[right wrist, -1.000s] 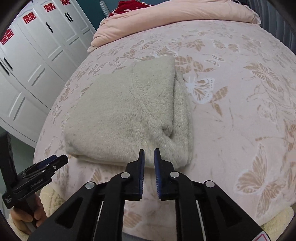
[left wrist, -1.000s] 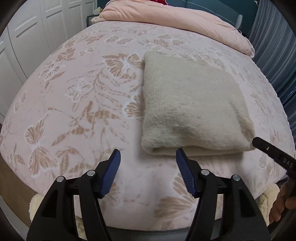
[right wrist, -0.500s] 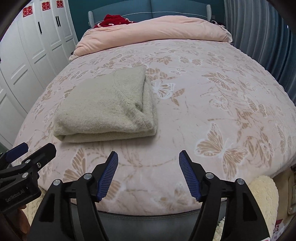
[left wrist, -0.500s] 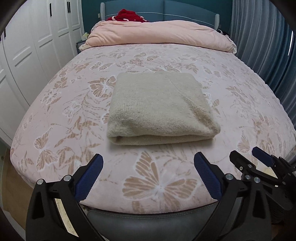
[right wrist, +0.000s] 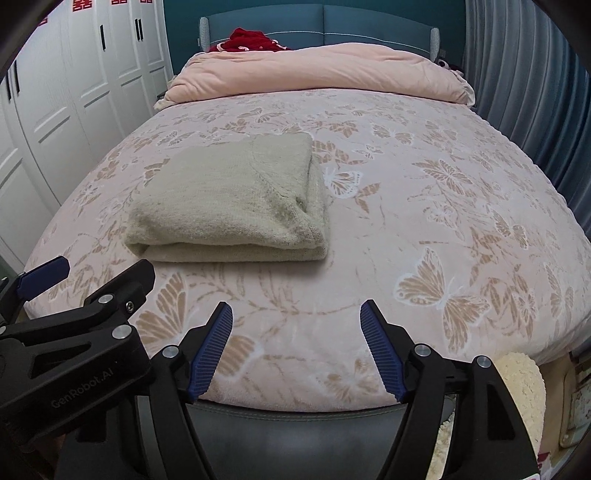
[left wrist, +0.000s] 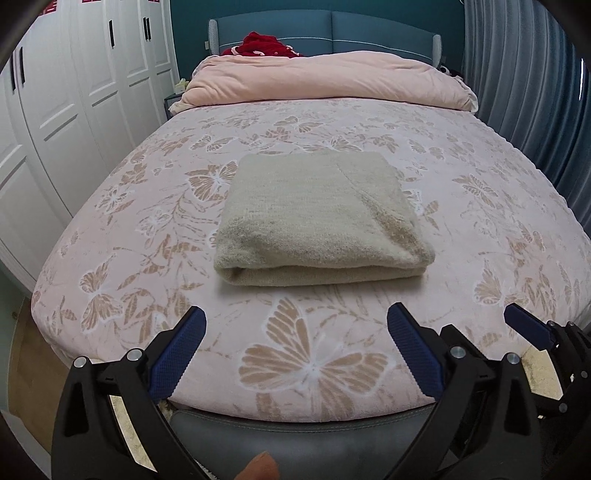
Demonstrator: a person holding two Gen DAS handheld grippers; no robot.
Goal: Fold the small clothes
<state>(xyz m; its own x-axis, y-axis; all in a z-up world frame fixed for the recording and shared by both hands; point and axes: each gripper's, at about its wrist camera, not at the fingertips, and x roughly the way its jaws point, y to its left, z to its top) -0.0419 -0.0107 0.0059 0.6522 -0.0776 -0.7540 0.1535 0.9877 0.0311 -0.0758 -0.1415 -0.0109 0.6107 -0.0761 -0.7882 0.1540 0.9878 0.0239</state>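
Note:
A beige knitted garment (left wrist: 321,218) lies folded into a thick rectangle on the pink butterfly-print bed cover (left wrist: 480,192), a little way in from the near edge. My left gripper (left wrist: 295,314) hangs open over the bed's near edge, short of the garment, with nothing between its blue pads. In the right wrist view the same folded garment (right wrist: 229,199) sits ahead and to the left. My right gripper (right wrist: 295,306) is open there too, empty, above the near edge. The left gripper (right wrist: 99,266) shows at the lower left of that view.
A rolled pink duvet (left wrist: 325,81) and a red cloth (left wrist: 262,44) lie against the blue headboard (left wrist: 332,26). White wardrobe doors (left wrist: 74,110) line the left, a grey-blue curtain (left wrist: 524,85) the right. A cream fluffy rug (right wrist: 524,391) lies on the floor at the bed's near right corner.
Both grippers have drawn back from the folded garment toward the bed's near edge and tilted up. The right one went from shut to open; the left one opened wider.

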